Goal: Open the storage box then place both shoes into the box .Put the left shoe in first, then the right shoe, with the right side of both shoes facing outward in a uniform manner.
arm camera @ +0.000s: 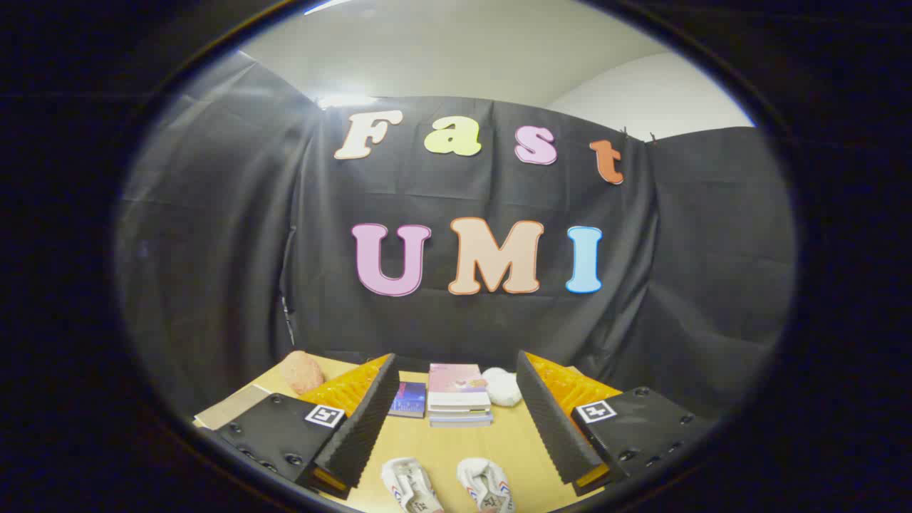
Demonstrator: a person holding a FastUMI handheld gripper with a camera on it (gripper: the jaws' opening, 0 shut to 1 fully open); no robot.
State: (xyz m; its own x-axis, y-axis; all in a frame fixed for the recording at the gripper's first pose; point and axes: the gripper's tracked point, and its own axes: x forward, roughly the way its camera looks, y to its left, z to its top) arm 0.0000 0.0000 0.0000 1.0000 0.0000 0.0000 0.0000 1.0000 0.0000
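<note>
Two white shoes lie side by side on the wooden table, toes pointing toward me: the left one and the right one, both with laces and small red and blue marks. They sit low between my fingers. My gripper is held above the table, open wide, nothing between its fingers. The fingers frame the shoes from both sides without touching them.
Beyond the fingers, a stack of books with a pink cover on top stands mid-table, a dark blue book to its left, a white fluffy thing to its right. A pinkish rounded object and a flat tan board are at the far left.
</note>
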